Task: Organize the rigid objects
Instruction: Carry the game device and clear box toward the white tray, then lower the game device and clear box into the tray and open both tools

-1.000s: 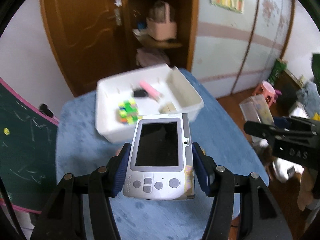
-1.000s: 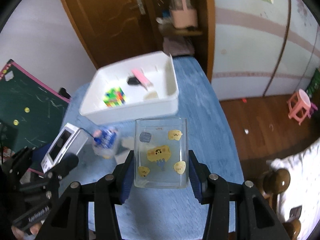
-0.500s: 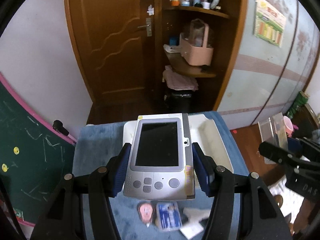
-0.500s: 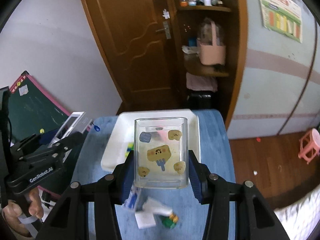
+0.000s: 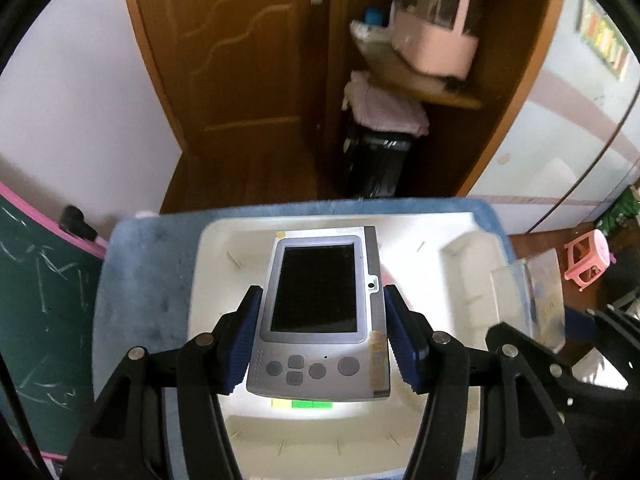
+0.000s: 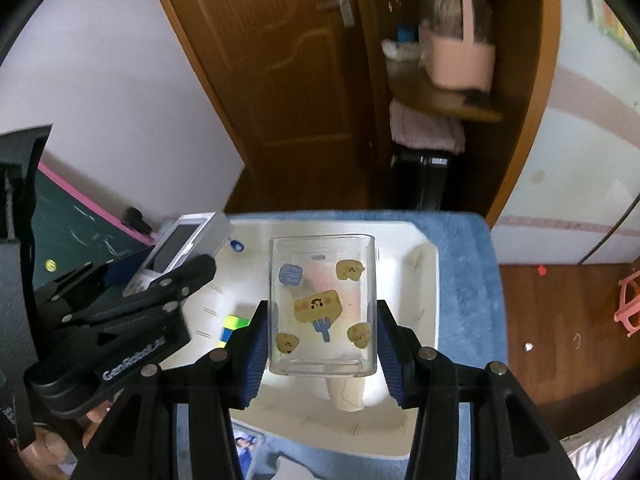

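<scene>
Two grippers are counted: the left gripper (image 5: 322, 334) and the right gripper (image 6: 320, 346). One handheld game console (image 5: 320, 312) and one clear plastic cup (image 6: 322, 308) are counted. One white bin (image 5: 472, 264) is seen on one blue table cover (image 5: 136, 280). Inside the bin, one colour cube (image 6: 232, 326) is counted. Five stickers are counted on the cup. One pink stool (image 5: 588, 258), one pink basket (image 5: 436, 40) and one chalkboard (image 5: 36, 288) are counted.

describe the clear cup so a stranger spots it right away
Start at the white plastic bin on the blue cloth-covered table. Above it, the right hand-held gripper clamps a clear rectangular plastic cup. Unlike the grey handheld game console beside it, it is see-through with cartoon stickers.
</scene>
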A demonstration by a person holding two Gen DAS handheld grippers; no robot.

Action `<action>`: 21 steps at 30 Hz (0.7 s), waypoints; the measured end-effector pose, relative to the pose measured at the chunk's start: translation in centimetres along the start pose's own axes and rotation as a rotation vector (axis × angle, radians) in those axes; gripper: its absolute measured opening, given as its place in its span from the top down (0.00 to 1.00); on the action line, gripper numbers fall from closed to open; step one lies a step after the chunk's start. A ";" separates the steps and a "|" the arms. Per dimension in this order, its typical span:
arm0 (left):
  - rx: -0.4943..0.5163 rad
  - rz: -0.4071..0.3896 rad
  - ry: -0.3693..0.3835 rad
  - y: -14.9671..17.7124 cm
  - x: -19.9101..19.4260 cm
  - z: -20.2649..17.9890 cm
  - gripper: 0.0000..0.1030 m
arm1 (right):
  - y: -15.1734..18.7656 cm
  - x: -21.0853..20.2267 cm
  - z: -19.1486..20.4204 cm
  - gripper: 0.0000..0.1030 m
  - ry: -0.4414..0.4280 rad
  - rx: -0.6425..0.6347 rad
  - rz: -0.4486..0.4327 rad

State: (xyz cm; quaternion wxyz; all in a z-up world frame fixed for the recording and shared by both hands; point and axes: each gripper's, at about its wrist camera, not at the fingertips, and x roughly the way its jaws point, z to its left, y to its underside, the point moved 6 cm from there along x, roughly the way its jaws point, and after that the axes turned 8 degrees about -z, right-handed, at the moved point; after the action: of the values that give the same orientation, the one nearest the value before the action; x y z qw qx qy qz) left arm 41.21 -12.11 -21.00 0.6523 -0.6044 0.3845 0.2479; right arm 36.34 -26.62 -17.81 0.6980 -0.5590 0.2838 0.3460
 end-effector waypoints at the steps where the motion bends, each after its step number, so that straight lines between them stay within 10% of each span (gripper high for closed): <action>1: 0.000 0.010 -0.006 0.3 0.7 0.0 0.39 | 0.2 1.3 -0.2 0.52 0.007 -0.002 0.016; 21: -0.036 0.184 -0.063 3.9 8.0 1.8 0.29 | 5.7 10.5 -2.2 0.48 0.030 -0.006 0.217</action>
State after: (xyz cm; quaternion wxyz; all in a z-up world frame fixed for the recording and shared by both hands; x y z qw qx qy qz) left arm 43.17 -10.94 -29.82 0.6276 -0.5698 0.4132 0.3327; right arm 38.06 -26.20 -29.87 0.6505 -0.5322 0.3519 0.4121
